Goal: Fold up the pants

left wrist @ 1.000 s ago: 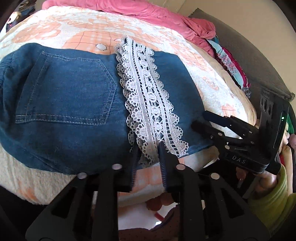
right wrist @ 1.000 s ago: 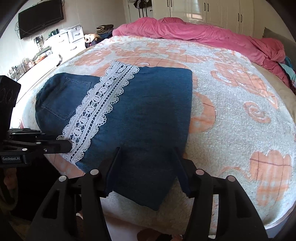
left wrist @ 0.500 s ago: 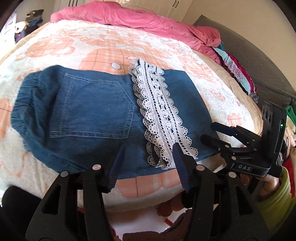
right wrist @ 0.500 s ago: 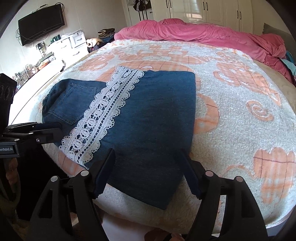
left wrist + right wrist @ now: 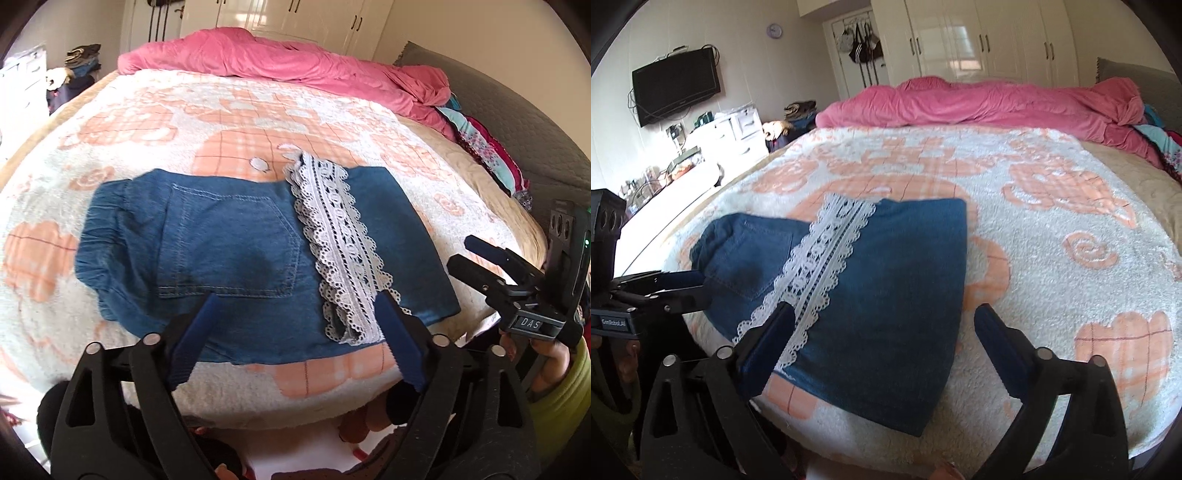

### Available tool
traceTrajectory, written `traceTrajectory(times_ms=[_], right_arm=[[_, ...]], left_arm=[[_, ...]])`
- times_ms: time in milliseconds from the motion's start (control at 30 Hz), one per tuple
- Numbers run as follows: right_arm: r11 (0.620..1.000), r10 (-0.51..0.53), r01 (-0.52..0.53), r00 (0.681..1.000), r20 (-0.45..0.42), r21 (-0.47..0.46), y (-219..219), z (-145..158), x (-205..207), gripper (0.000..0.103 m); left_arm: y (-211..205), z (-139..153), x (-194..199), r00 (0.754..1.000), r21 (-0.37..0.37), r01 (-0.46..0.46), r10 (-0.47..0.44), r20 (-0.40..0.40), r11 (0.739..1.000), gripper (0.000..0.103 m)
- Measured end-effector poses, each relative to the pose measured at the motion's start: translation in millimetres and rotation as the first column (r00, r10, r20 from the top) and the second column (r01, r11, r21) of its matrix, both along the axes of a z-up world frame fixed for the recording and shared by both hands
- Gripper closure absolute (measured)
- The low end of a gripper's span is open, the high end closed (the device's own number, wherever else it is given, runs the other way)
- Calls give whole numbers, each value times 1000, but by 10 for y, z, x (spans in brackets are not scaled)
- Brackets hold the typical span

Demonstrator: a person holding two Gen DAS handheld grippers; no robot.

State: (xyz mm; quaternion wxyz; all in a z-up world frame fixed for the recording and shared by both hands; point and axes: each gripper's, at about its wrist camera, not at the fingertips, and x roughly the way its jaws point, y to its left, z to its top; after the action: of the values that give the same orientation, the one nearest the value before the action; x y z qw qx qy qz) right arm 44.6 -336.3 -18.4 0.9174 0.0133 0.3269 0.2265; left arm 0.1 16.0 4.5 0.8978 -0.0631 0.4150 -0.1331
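Note:
Folded blue denim pants (image 5: 229, 251) (image 5: 886, 295) with a white lace band (image 5: 343, 251) (image 5: 827, 254) lie flat near the front edge of the bed. My left gripper (image 5: 295, 314) hovers over their near edge, its jaws opening wide with nothing between them. My right gripper (image 5: 882, 325) hangs above the folded leg end, its jaws also opening, and nothing is held. From the left wrist the right gripper (image 5: 469, 254) shows at the right edge, in a person's hand (image 5: 546, 365). In the right wrist view the left gripper (image 5: 690, 288) shows at the left.
A white and orange fleece blanket (image 5: 258, 125) (image 5: 1052, 206) covers the bed. A pink duvet (image 5: 295, 62) (image 5: 979, 99) lies bunched at the far side. Colourful clothes (image 5: 491, 155) are piled by the grey headboard (image 5: 517, 110). White drawers (image 5: 735, 133) and a wall television (image 5: 676, 85) stand to the left.
Both grippers have let go of the pants, spread their jaws and risen away from the bed. The pants stay folded where they were laid.

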Motion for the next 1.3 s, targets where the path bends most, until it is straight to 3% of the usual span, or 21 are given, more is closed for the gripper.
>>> traceTrajectory(times_ms=[267, 733, 1000, 1267, 1300], right_arm=[[1000, -14, 14, 1000, -5, 5, 13, -5, 33, 6], [1000, 4, -5, 1000, -9, -18, 205, 117, 170, 5], [988, 152, -152, 988, -17, -38, 684, 380, 426, 5], [927, 359, -368, 927, -113, -73, 1636, 461, 808, 5], [920, 373, -384, 920, -122, -83, 1734, 453, 825, 5]], left_arm=[[177, 60, -10, 998, -1, -54, 54, 16, 999, 10], [683, -12, -48, 986, -65, -166, 166, -5, 984, 10], [951, -165, -19, 973, -118, -228, 223, -60, 966, 10], [1051, -256, 11, 967, -130, -254, 247, -67, 958, 10], [1058, -270, 22, 967, -135, -254, 248, -65, 958, 13]])
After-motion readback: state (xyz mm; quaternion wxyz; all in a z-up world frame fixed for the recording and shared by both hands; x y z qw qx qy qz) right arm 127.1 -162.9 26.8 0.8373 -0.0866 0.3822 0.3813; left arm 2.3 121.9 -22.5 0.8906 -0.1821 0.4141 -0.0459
